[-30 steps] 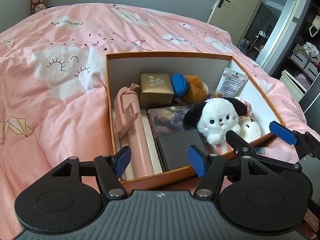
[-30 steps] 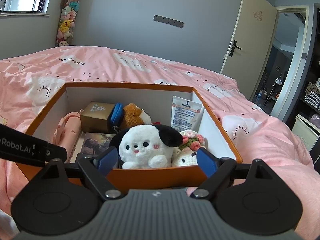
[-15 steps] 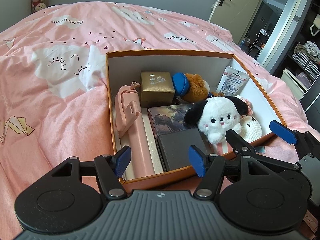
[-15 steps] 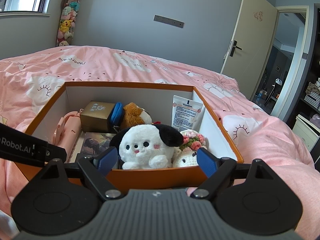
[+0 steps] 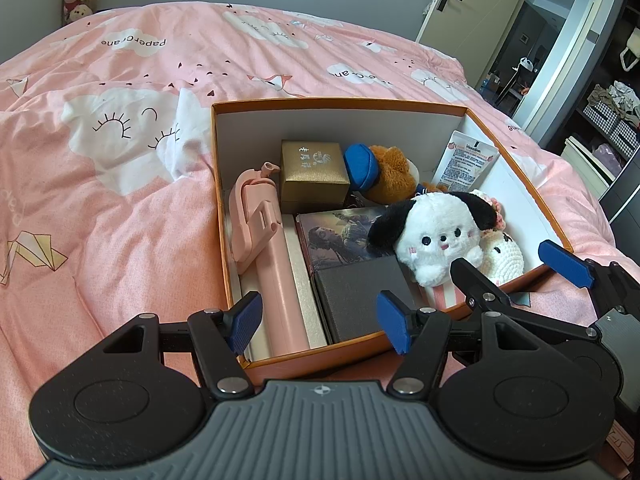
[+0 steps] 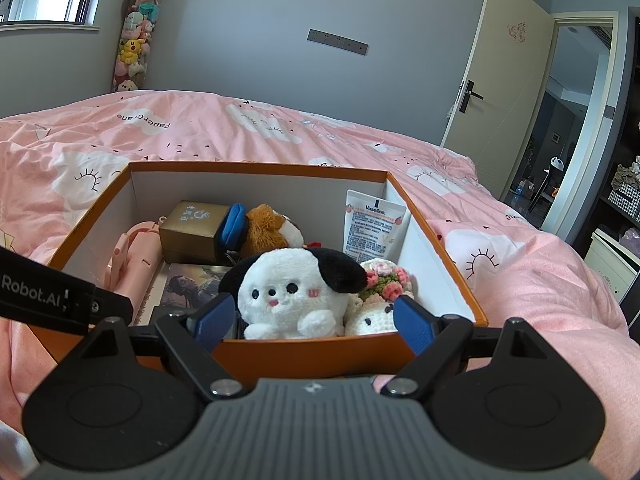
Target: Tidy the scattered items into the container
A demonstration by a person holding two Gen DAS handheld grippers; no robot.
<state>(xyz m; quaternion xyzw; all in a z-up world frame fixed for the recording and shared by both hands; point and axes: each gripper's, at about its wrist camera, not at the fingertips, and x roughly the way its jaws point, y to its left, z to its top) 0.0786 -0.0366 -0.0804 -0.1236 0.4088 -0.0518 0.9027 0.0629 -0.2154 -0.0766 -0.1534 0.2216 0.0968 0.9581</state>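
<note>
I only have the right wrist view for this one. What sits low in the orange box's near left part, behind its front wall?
Observer: A flat dark grey box, just in front of the picture-printed box.
Operator: And the pink thing by the left wall?
Observer: A pink selfie stick, lying lengthwise along that wall.
Operator: Left tool?
Observer: The left tool is open and empty, over the near rim of the orange box.
</note>
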